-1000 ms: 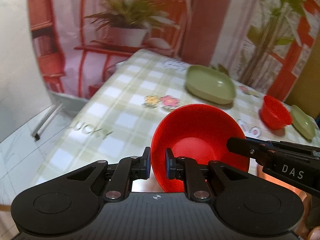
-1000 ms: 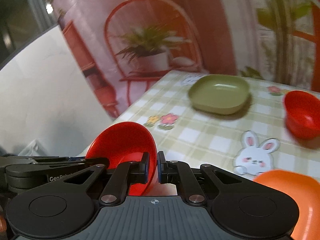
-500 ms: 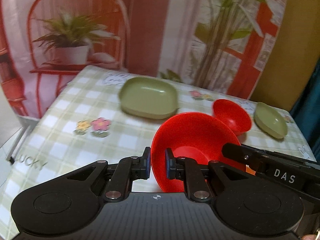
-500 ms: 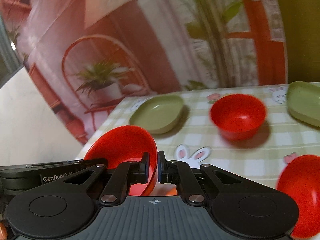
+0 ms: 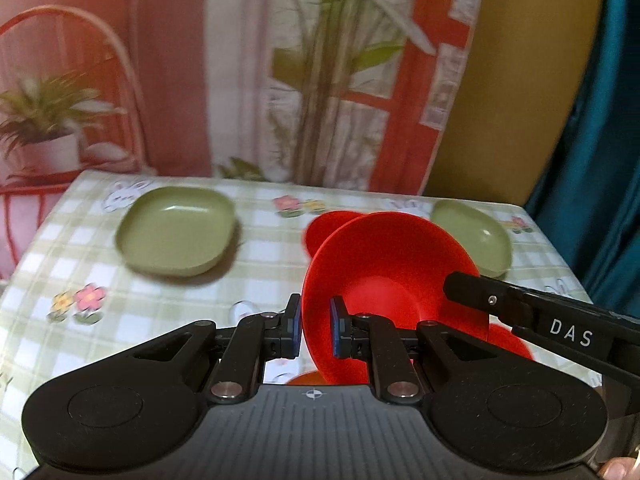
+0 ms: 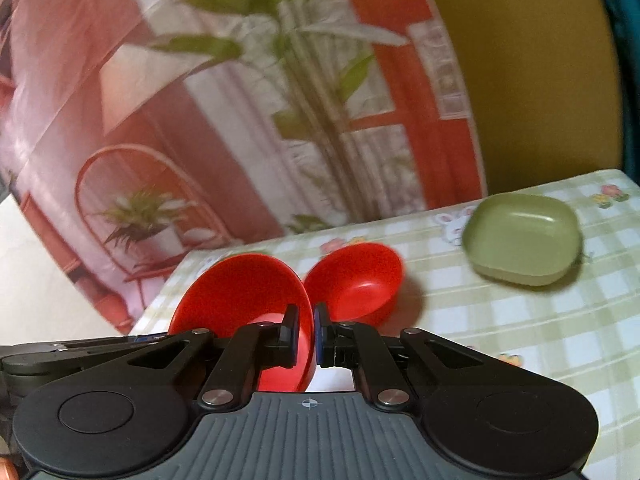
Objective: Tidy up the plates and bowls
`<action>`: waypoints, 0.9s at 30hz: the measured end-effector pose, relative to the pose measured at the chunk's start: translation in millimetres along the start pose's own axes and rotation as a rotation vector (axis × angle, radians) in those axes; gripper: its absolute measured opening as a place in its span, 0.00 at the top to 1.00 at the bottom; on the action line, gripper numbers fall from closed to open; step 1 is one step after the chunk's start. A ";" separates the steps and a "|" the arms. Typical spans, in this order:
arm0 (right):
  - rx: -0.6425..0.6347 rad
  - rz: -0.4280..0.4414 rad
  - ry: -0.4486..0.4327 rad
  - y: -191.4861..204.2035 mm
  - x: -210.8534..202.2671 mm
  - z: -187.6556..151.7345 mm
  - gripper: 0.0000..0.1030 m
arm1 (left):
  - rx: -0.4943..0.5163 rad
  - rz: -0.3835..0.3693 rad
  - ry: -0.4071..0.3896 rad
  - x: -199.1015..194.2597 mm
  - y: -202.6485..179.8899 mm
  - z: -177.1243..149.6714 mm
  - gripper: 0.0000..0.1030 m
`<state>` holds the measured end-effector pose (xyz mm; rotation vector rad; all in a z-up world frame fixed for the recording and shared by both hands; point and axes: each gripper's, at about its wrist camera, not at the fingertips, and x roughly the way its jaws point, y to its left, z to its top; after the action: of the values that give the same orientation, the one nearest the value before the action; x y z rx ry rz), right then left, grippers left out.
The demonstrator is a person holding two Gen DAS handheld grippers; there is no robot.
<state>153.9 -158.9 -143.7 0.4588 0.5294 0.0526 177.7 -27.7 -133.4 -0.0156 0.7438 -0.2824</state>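
Both grippers pinch opposite rims of one red bowl [image 5: 384,276], held above the checked table [image 5: 160,300]. My left gripper [image 5: 314,332] is shut on its left rim. My right gripper [image 6: 306,338] is shut on its right rim; the bowl shows in the right wrist view [image 6: 244,300]. A second red bowl [image 6: 358,284] stands on the table just behind it, and peeks out in the left wrist view [image 5: 320,228]. A green square plate [image 5: 176,236] lies far left, another green plate [image 5: 474,234] far right, also in the right wrist view [image 6: 524,238].
Below the held bowl, more red and orange dishes [image 5: 508,340] show near the table's front edge. A printed backdrop with plants [image 5: 320,80] hangs behind the table. A teal curtain [image 5: 600,140] hangs at the right.
Both grippers have swung right with the red bowl. The second red bowl, earlier off to the right, now sits directly behind the held one.
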 end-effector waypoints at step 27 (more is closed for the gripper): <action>0.108 -0.159 -0.024 -93.4 -58.8 -3.2 0.93 | 0.122 -0.173 0.097 32.2 -95.9 -19.1 0.85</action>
<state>95.2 -251.1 -158.9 0.5207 0.5456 -0.1342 163.6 -126.6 -158.1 0.0501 0.8222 -0.4963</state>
